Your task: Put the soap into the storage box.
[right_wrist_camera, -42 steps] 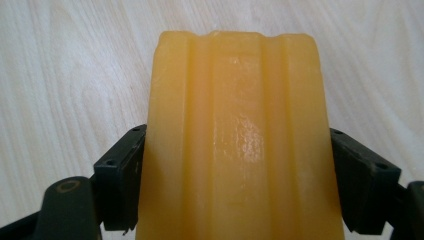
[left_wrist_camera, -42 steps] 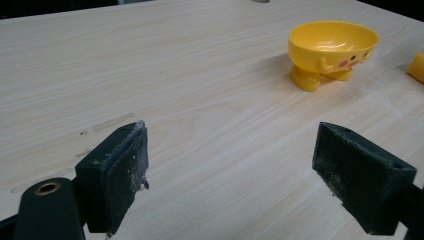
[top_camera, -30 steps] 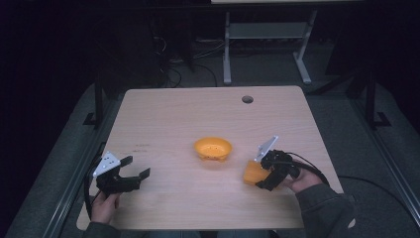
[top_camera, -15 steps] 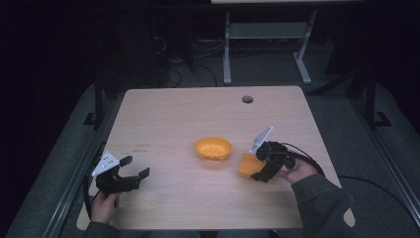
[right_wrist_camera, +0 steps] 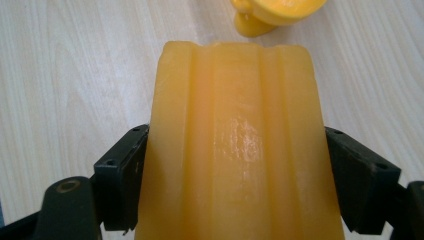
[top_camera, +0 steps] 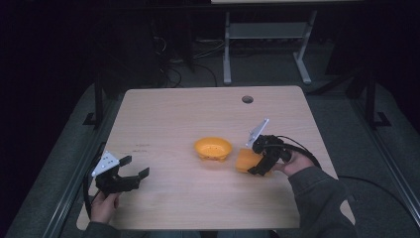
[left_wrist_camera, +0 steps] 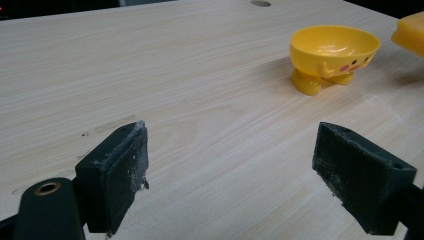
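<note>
Squarely orange block [right_wrist_camera: 235, 150] between right gripper [right_wrist_camera: 235, 190] jaws

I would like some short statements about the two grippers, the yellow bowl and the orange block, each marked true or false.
1. The right gripper is shut on the orange block. True.
2. The left gripper holds the yellow bowl. False: its jaws stand wide open over bare table, with the bowl well ahead of them.
3. The yellow bowl stands upright on small feet. True.
4. The orange block lies inside the bowl. False: it is beside the bowl, apart from it, between the right gripper's jaws.
5. The bowl has something in it. False: in the left gripper view its inside looks empty.
</note>
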`<state>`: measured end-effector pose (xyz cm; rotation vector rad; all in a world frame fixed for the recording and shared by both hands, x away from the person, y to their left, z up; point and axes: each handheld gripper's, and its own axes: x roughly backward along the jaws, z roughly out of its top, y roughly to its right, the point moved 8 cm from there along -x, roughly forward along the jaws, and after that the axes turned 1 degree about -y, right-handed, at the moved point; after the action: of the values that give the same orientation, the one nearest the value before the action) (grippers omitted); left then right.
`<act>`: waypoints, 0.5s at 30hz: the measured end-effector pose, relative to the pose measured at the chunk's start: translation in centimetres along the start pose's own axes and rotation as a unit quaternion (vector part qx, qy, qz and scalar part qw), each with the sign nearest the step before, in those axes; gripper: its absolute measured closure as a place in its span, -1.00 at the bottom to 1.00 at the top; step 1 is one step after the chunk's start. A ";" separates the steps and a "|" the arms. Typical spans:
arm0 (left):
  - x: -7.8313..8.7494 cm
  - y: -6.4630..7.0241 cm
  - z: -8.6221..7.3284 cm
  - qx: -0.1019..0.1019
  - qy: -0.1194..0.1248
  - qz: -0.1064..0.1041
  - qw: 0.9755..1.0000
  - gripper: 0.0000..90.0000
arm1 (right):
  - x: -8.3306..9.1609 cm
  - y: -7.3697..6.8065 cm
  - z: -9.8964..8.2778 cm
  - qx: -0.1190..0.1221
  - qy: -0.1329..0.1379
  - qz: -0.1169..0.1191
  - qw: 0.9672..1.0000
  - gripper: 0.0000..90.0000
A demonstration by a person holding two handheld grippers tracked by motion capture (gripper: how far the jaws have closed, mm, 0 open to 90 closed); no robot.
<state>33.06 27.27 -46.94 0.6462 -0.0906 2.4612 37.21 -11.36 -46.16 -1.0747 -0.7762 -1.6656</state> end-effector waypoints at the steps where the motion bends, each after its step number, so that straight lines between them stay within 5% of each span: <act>1: 0.0 0.0 0.0 0.000 0.000 0.000 1.000 -0.69 | 0.0 0.0 0.0 0.000 0.000 0.000 1.000 -0.54; 15: 0.0 0.0 0.0 -0.001 -0.001 0.002 1.000 -0.69 | 0.8 1.3 2.1 0.011 0.011 -0.006 1.000 -0.54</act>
<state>33.04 27.32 -46.96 0.6475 -0.0954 2.4636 38.91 -10.23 -44.55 -1.0353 -0.7867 -1.6734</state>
